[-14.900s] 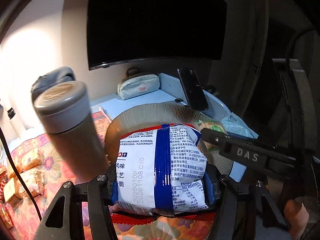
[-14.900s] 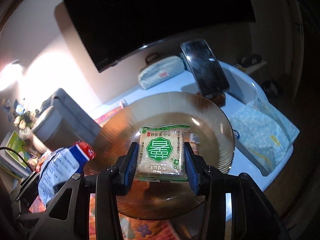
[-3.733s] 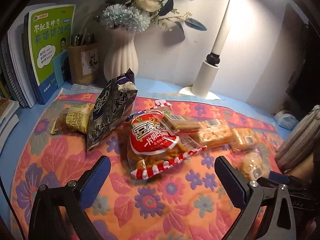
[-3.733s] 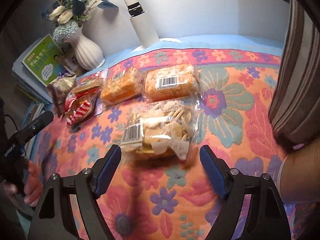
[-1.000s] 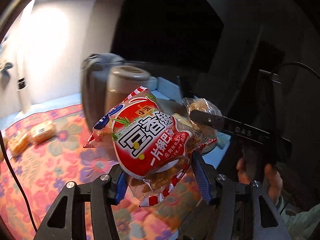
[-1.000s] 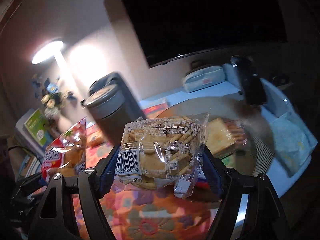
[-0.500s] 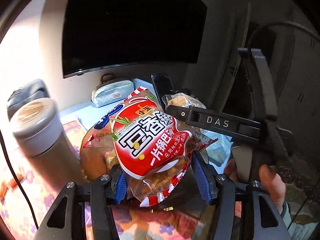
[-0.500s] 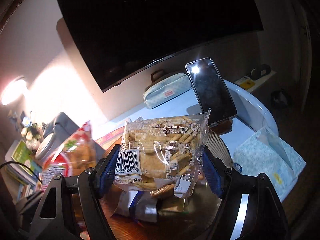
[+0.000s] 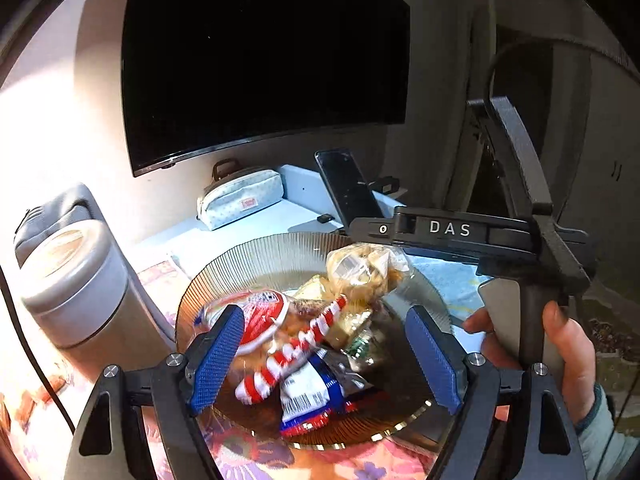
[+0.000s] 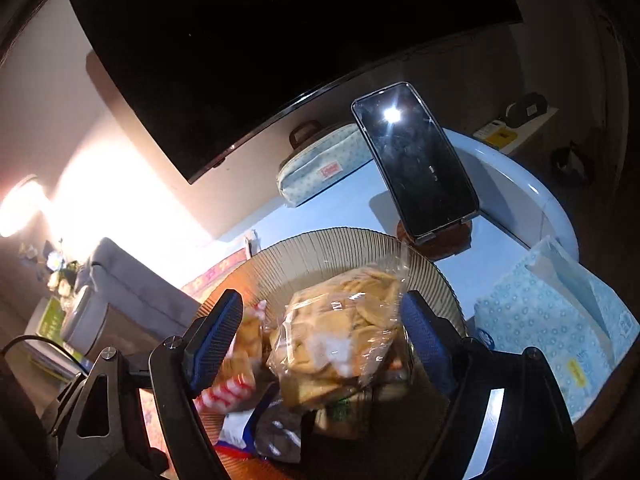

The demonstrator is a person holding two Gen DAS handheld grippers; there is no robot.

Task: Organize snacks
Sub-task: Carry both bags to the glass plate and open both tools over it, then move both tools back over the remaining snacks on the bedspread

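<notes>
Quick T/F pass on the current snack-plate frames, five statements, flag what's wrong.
1. The left gripper has its jaws open, nothing clamped. True; they have just been opening and the red snack bag lies on the plate.
2. The clear cracker bag is on the plate. True; it sits between the open jaws of the right gripper, which have just been opening.
3. The phone lies flat on the table. False; it is propped up on a stand behind the plate.
4. The plate is empty. False; several snack packets are piled on it.
5. The screen is switched on. False; it is dark.
</notes>
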